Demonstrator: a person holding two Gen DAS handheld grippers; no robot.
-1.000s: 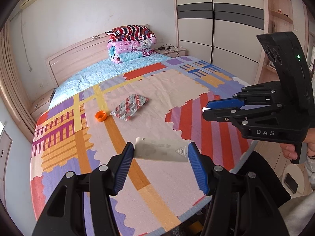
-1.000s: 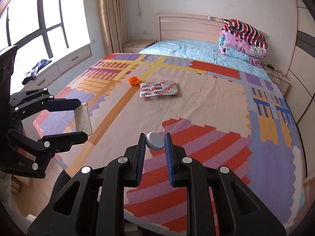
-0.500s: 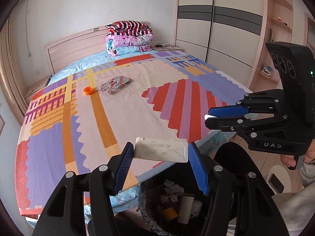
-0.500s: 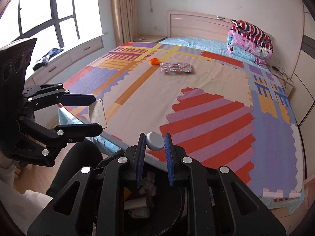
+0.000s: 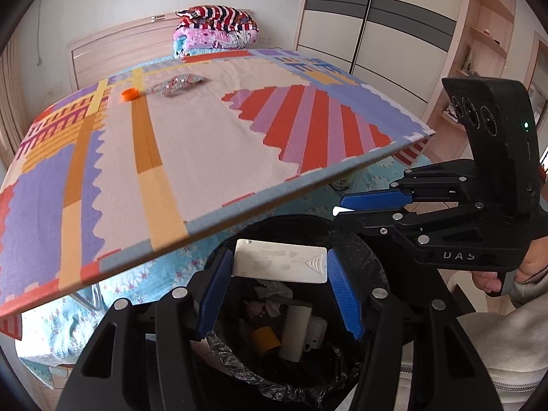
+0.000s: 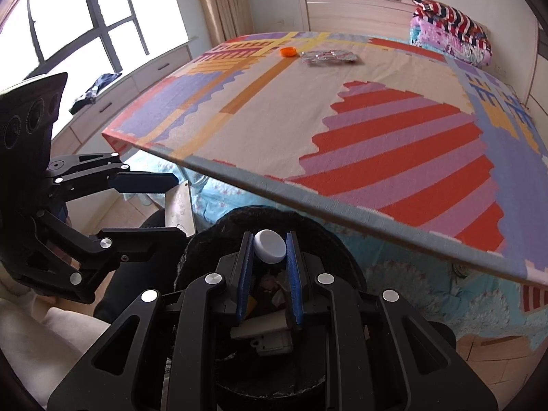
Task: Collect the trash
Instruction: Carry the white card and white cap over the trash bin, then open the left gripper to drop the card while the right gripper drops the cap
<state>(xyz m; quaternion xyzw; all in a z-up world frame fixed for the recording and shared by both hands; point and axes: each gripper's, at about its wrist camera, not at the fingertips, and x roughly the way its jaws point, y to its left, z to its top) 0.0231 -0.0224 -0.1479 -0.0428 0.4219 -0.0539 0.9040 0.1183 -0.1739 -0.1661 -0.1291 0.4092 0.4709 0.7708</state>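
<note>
Left gripper (image 5: 279, 270) clamps a white card (image 5: 280, 265), print blurred; right gripper (image 6: 270, 250) clamps a white cap (image 6: 269, 246); both over the trash bin (image 5: 370, 257), contents partly hidden.

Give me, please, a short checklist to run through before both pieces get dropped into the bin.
1. Left tool grips the white card: ok.
2. Right tool grips the white cap: ok.
3. Card over the bin opening: ok.
4. Cap over the bin opening: ok.
5. The tools stand apart from each other: ok.
6. Bed free of trash: not ok; orange cap and foil packet remain.
</note>
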